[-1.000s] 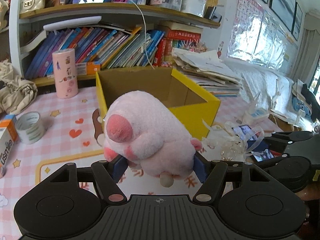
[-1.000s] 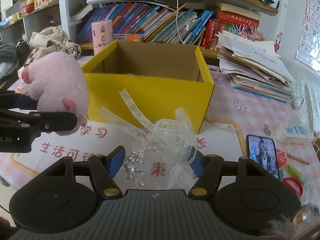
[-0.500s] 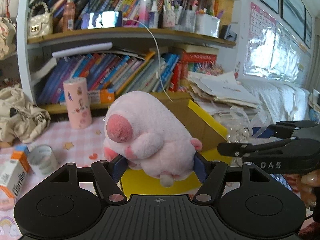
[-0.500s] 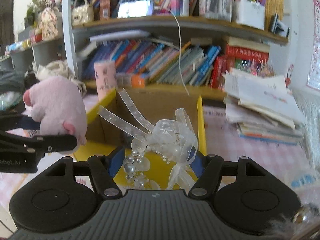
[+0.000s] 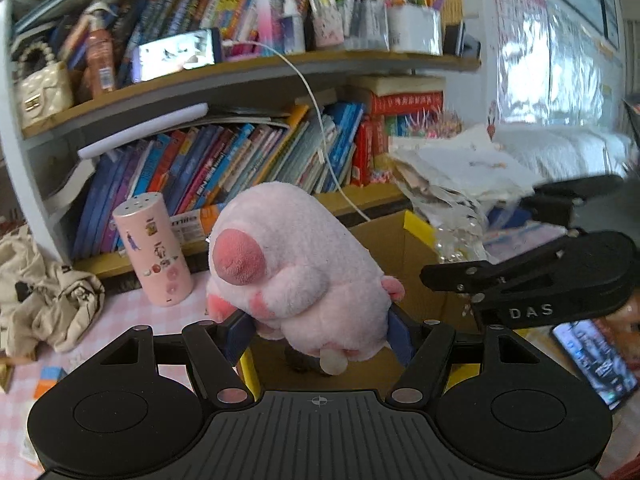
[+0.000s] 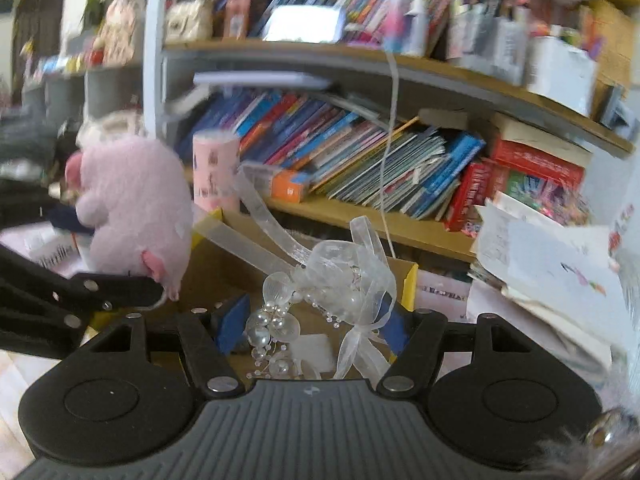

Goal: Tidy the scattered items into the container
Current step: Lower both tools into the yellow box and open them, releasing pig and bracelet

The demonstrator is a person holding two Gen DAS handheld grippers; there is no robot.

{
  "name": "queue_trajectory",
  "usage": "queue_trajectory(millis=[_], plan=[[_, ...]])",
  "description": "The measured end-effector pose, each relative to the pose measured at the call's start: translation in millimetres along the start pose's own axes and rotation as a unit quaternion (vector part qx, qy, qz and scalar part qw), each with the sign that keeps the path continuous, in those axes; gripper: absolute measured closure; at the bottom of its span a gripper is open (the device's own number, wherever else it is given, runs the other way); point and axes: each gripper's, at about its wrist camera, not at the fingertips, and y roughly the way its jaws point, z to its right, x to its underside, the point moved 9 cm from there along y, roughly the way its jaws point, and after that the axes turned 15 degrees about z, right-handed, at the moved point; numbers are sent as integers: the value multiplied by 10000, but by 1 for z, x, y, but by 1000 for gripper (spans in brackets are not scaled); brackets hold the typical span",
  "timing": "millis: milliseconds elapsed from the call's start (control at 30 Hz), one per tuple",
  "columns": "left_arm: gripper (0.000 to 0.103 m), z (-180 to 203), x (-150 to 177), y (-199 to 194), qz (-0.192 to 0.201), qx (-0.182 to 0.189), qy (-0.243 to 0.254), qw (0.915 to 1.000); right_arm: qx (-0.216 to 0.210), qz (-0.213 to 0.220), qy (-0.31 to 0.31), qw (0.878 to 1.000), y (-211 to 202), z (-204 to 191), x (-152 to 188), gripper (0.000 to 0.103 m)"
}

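Left gripper (image 5: 318, 330) clamps pink plush (image 5: 296, 268); right gripper (image 6: 310, 320) pinches ribbon-and-pearl bow (image 6: 332, 280). Both loads hang over yellow box (image 6: 410, 284). Judgement: centre each inside rim, lower before letting go, mind trailing ribbon, keep grippers apart.

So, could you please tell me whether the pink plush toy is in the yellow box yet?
Not yet. The pink plush toy is clamped in the left claw, held above the yellow box.
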Motion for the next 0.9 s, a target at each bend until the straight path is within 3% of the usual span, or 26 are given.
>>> queue_trajectory(millis=[200,433,667,900], plan=[[34,2,11,27,-311,160,192,9992,-397,-509,-622,9960,44,0,18,37],[34,9,34,50,-833,429,371,9949,-888,-975,-1413,9812,80,-7,38,37],[34,5,52,63,-1231,457,255,9910,-1265,-1303,-2063,9615,101,-15,55,37],[33,2,58,73,-1546,587,154,9861,-1740,-1584,-2680,9342,116,-30,67,37]])
